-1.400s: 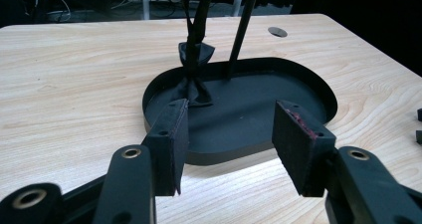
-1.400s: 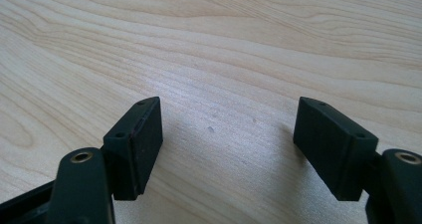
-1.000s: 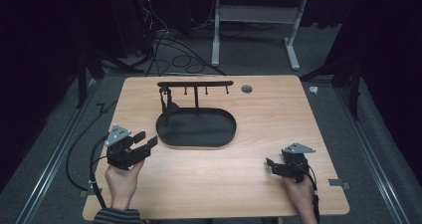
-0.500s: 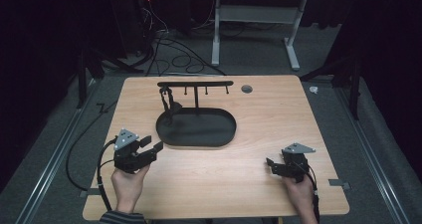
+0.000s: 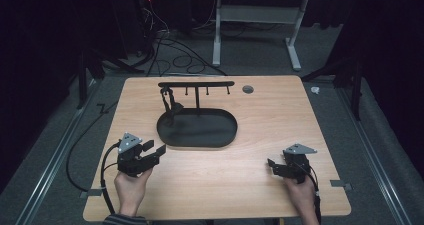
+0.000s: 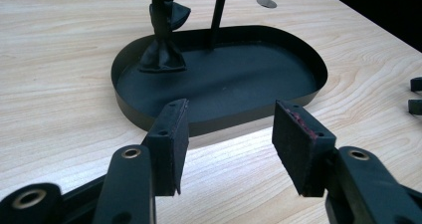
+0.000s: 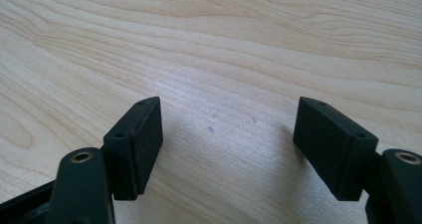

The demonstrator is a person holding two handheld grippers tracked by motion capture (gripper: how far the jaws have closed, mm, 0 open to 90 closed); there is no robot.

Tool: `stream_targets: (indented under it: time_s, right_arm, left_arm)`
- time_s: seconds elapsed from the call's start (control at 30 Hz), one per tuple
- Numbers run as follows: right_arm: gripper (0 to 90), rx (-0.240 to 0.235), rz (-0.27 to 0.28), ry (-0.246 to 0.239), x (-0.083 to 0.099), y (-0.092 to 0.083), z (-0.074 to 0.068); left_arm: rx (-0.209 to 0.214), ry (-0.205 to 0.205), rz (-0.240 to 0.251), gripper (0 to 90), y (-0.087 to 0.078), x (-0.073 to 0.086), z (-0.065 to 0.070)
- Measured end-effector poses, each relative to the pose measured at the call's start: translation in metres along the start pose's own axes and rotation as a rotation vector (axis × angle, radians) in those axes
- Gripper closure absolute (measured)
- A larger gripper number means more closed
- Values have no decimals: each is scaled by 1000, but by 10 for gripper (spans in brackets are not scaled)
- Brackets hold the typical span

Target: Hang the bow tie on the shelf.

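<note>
A black oval tray (image 5: 205,130) lies mid-table with a thin post and a hooked crossbar (image 5: 196,84) rising from it. A black cloth-like item (image 5: 170,106) hangs from the bar's left end down onto the tray, also seen as the dark item (image 6: 163,52) in the left gripper view. My left gripper (image 5: 156,149) is open near the tray's front-left rim (image 6: 149,119), and nothing sits between its fingers (image 6: 171,134). My right gripper (image 5: 271,166) rests open at the front right, over bare wood (image 7: 226,119).
The wooden table (image 5: 280,115) has a round grey cable hole (image 5: 247,89) at the back right. Cables trail from both grippers off the front edge. Dark floor, cables and a white table frame (image 5: 260,15) lie beyond the far edge.
My left gripper has slid slightly toward the near edge and a little right, staying open. The right gripper has not moved.
</note>
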State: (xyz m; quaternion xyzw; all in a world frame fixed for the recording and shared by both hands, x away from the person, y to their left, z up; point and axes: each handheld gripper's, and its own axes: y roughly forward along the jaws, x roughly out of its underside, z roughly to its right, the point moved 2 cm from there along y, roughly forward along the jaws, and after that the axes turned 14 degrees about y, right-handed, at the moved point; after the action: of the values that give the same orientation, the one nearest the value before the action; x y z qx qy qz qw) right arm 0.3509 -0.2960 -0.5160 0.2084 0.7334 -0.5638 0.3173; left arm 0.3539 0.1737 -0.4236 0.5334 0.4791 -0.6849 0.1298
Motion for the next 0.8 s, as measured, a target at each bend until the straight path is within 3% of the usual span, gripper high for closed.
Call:
stream_targets:
  time_s: [0.8]
  right_arm:
    - [288, 0, 0, 0, 0, 0, 0]
  left_arm:
    - [12, -22, -46, 484, 21, 20, 6]
